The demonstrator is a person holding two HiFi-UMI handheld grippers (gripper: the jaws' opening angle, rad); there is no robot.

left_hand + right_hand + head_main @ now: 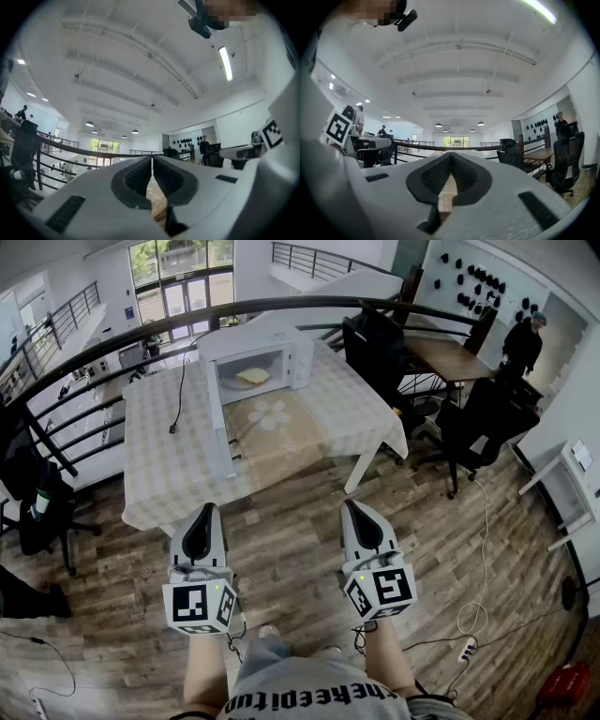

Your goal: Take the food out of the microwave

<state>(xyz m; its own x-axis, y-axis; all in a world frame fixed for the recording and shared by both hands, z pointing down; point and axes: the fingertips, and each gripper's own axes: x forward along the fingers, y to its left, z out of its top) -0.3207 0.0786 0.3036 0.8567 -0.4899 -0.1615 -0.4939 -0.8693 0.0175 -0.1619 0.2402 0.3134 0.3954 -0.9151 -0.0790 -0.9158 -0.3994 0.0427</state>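
A white microwave (253, 357) stands on the table (187, 465) with its door (217, 432) swung open toward me. Inside it lies a pale flat piece of food (252, 376) on a plate. My left gripper (202, 515) and my right gripper (357, 512) hang side by side over the wooden floor, well short of the table's near edge. Both have their jaws together with nothing between them. In the left gripper view the left gripper (152, 161) points slightly upward at the ceiling. The right gripper (451, 160) points level.
A checked cloth covers the table, and a black cable (177, 399) runs across its left part. A curved black railing (112, 343) passes behind. Black office chairs (469, 423) stand at the right and one (37, 502) at the left. A person (521, 343) stands at the far right.
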